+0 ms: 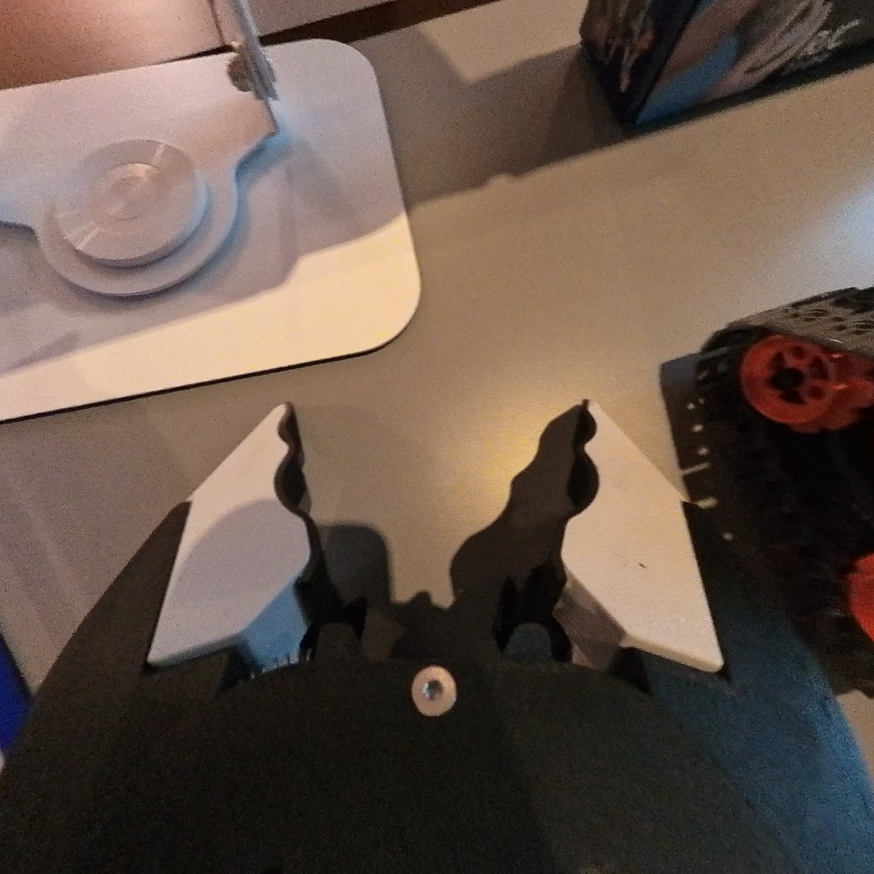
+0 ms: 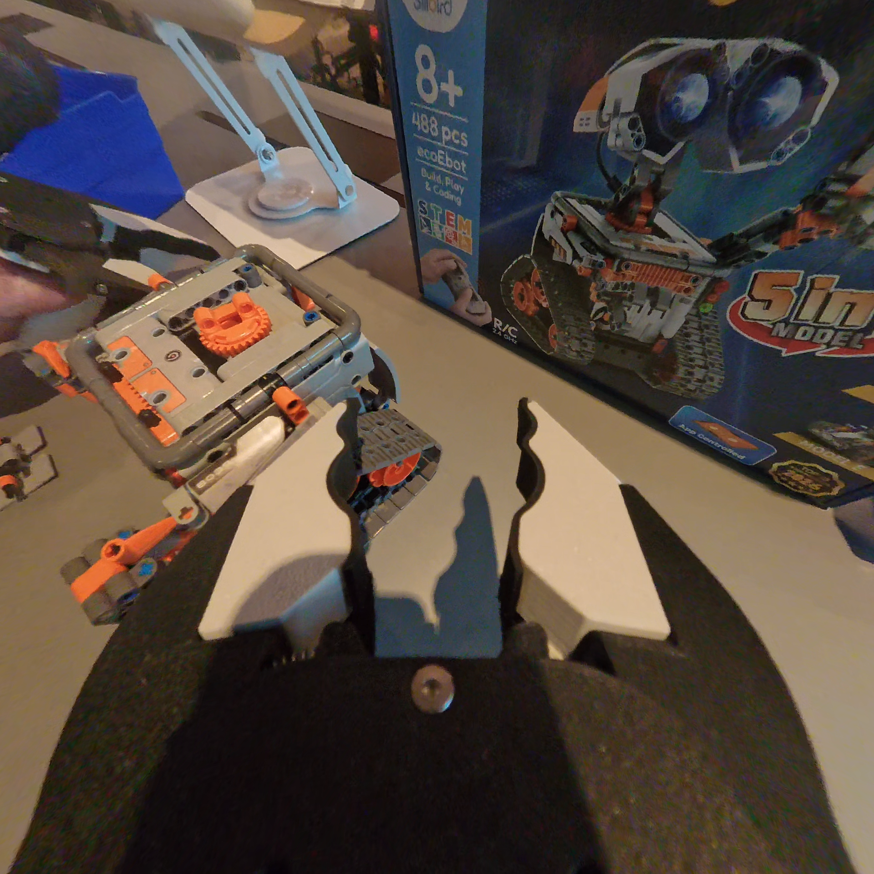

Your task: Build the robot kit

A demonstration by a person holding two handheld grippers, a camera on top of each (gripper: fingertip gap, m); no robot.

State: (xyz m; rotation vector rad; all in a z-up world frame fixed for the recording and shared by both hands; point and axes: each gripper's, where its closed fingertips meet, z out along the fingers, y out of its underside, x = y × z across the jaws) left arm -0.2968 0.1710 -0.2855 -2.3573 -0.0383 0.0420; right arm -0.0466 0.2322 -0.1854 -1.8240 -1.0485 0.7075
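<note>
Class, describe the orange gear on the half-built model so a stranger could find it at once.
Start at the tall blue toy box standing on the grey table. Left of it sits a grey brick-built tracked chassis ringed by a dark grey tube frame. The orange gear lies flat on its top deck: the only toothed round piece there, unlike the flat orange panels beside it.

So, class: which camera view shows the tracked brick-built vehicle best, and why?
The right wrist view: the tracked vehicle shows nearly whole, with grey frame, orange gear and one track. The left wrist view catches only a blurred track end with an orange wheel at its right edge.
</note>
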